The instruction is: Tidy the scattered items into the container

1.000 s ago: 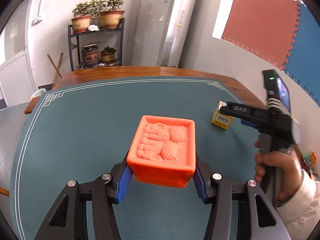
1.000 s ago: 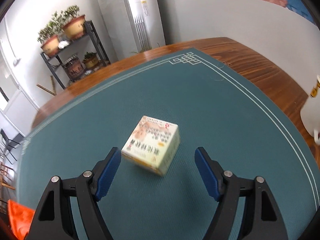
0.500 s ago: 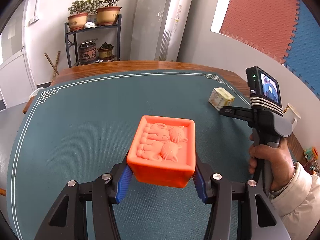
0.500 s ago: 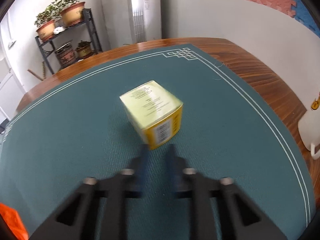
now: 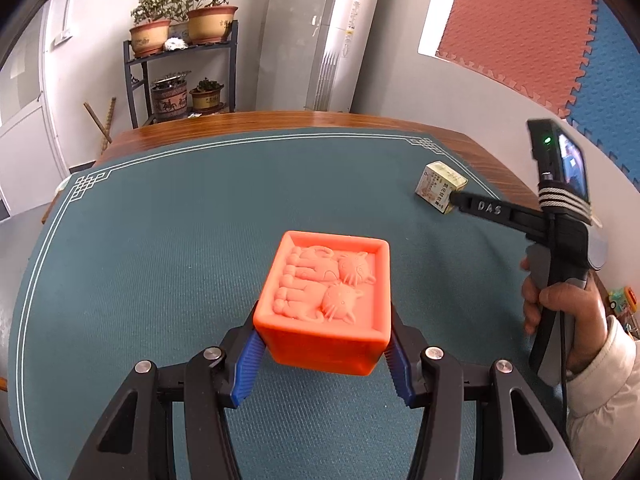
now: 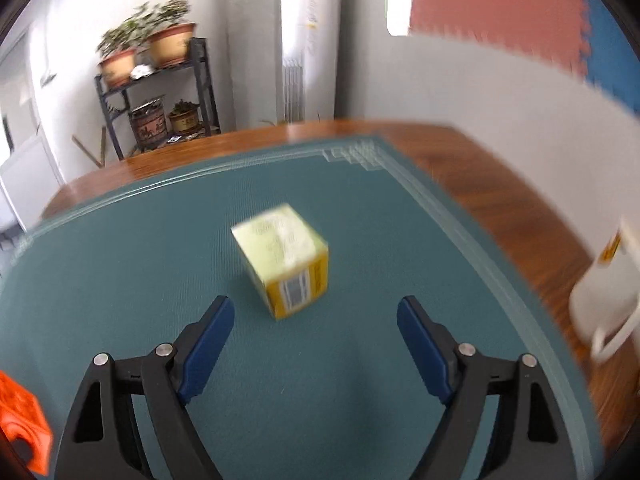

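My left gripper (image 5: pixel 322 344) is shut on an orange box (image 5: pixel 328 300) with two cats in relief on its top face, held above the green mat. A small yellow and pale-green carton (image 6: pixel 286 258) stands on the mat just ahead of my right gripper (image 6: pixel 314 312), which is open with the carton in front of its fingertips, untouched. In the left wrist view the carton (image 5: pixel 439 186) sits at the far right of the mat, with the right gripper's fingers (image 5: pixel 486 209) beside it. The orange box also shows in the right wrist view (image 6: pixel 22 424) at the lower left.
The green mat (image 5: pixel 168 240) covers a wooden table (image 5: pixel 280 120). A white jug (image 6: pixel 608 284) stands on the bare wood at the right edge. A plant shelf (image 5: pixel 180 76) and a white floor unit (image 5: pixel 332 36) stand beyond the table.
The right gripper shut and then opened again; it now sits behind the carton, which has turned and moved farther toward the far right. The left gripper kept holding the orange box.
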A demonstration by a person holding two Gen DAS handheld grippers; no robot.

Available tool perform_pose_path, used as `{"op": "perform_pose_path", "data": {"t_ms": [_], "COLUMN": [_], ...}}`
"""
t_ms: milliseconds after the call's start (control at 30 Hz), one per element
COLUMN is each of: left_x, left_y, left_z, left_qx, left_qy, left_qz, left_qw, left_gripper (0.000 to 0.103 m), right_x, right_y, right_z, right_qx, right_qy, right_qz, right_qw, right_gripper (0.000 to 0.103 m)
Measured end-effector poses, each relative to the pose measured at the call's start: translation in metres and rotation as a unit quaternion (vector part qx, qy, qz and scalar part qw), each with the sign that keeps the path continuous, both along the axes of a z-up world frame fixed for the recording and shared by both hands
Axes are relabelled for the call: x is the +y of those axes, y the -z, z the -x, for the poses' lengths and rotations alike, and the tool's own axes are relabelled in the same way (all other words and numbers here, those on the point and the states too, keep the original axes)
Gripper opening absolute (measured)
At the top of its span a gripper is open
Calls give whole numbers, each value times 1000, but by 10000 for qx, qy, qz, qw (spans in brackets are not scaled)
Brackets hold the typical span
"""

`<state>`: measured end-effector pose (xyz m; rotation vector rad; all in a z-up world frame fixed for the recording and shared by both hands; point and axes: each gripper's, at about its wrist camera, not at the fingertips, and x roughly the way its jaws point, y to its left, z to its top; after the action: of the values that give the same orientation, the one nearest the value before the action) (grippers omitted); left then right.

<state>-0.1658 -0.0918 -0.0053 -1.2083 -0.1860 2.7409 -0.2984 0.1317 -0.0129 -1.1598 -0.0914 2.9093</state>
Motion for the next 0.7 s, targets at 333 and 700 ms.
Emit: {"op": "perform_pose_path", "data": {"t_ms": [333, 700], "left_x": [-1, 8], "left_y": [5, 5], "left_z": [0, -6], "left_qx": [-82, -91], "left_qy": [-14, 115], "left_qz": [-9, -9], "left_qw": [10000, 9999], "left_gripper": [56, 56], "right_x": [-12, 20], "right_y": [17, -2], "right_z": [36, 15], "right_qx": [-739, -626], "right_qy": [-558, -459], "right_qz": [166, 996], "right_qw": [9956, 9920], "right_gripper": [0, 15]}}
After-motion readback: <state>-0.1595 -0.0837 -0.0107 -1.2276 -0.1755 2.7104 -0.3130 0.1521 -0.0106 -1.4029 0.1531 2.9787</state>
